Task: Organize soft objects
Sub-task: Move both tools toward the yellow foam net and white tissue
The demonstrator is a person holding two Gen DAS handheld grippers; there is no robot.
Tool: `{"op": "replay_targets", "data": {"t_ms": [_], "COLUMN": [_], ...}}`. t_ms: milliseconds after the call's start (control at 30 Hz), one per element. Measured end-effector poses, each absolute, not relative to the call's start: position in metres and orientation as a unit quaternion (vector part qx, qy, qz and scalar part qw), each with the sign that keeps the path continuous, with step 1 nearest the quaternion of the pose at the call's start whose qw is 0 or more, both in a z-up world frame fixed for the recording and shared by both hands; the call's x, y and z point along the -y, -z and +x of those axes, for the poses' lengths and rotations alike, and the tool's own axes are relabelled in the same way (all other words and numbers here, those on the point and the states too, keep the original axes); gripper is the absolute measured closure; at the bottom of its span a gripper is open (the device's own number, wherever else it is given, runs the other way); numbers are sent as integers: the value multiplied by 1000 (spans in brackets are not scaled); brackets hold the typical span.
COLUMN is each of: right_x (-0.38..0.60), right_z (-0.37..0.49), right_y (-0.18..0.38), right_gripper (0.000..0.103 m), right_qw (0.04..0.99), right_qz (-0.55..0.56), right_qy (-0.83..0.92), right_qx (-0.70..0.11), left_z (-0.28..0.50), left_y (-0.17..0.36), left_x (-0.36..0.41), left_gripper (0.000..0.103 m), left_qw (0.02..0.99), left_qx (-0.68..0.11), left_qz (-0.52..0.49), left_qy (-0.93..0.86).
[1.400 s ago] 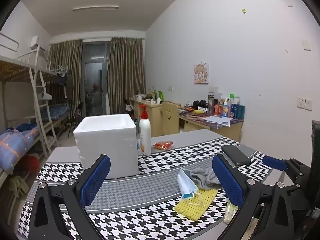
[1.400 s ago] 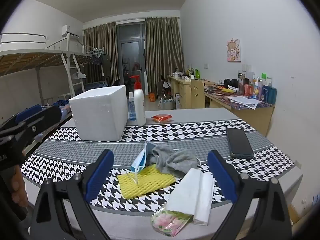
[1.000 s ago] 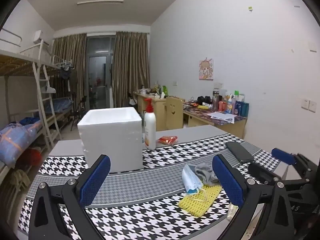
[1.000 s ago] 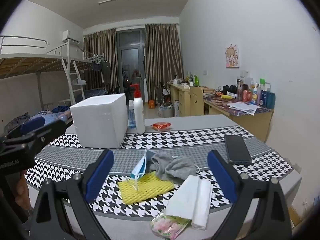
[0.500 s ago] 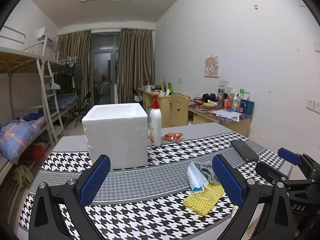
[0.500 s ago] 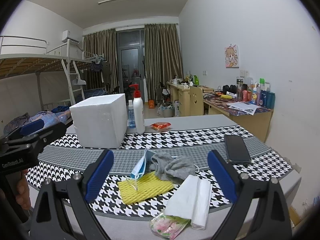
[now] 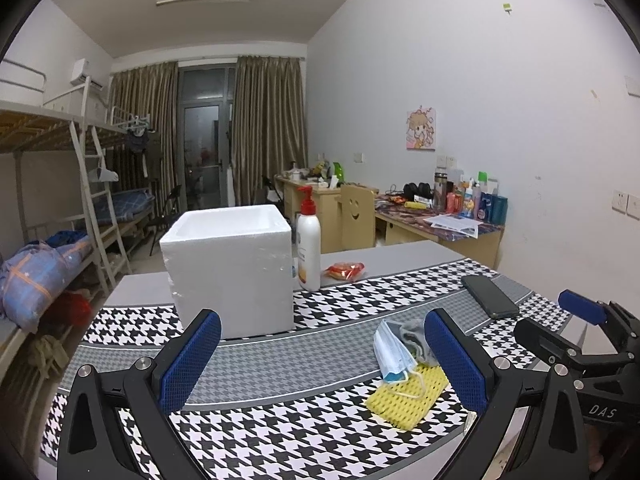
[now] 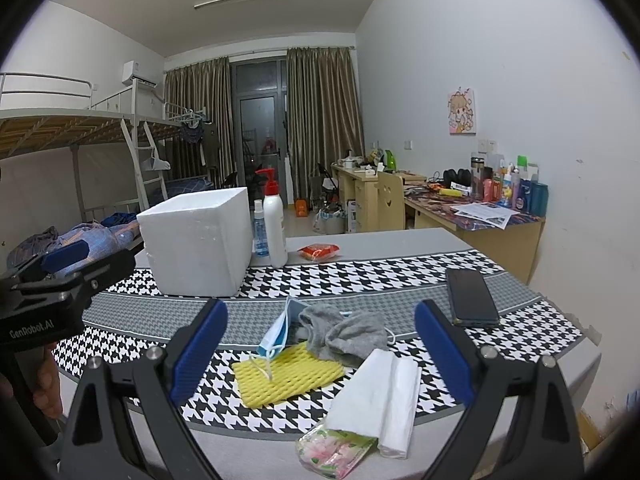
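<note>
Both tongs stand wide and hold nothing. Through the left wrist view, the left tongs (image 7: 320, 364) hover over the houndstooth tabletop (image 7: 280, 440), with the foam box (image 7: 230, 268) at 11 o'clock and the soft pile at 3 o'clock: a blue face mask (image 7: 391, 354) lying on a yellow mesh sleeve (image 7: 404, 400), a grey cloth (image 7: 412, 334) behind. The right tongs (image 7: 560, 320) reach in at 3 o'clock, so the two could collide over the pile.

From the right wrist view, the right tongs (image 8: 320, 354) frame the pile. The mask's ear loops drape over the sleeve and the cloth overlaps both, so one pinch may drag several. The tissue pack (image 8: 360, 412) sits at 5 o'clock near the tabletop edge and could be knocked off; the phone (image 8: 470, 296) lies at 2 o'clock.
</note>
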State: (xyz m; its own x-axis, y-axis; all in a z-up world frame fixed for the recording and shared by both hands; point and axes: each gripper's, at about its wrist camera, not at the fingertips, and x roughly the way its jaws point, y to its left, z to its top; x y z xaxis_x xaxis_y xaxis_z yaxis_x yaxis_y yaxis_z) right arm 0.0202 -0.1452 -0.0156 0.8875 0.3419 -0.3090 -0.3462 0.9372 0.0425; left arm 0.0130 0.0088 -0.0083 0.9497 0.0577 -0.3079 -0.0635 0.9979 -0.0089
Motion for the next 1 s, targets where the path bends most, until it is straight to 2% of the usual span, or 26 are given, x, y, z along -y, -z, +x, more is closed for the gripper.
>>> {"op": "replay_targets", "data": {"t_ms": [1000], "right_x": [159], "right_z": [34], "right_y": [30], "right_gripper": [6], "right_qw": [968], "right_qz": [-12], "right_qy": [-155], "right_qx": [-196], "left_z": [41], "left_y": [32], "left_x": [7], "left_gripper": [1], "left_qw": [977], "left_qx": [-212], "left_qz": [-5], "left_qy": [11]}}
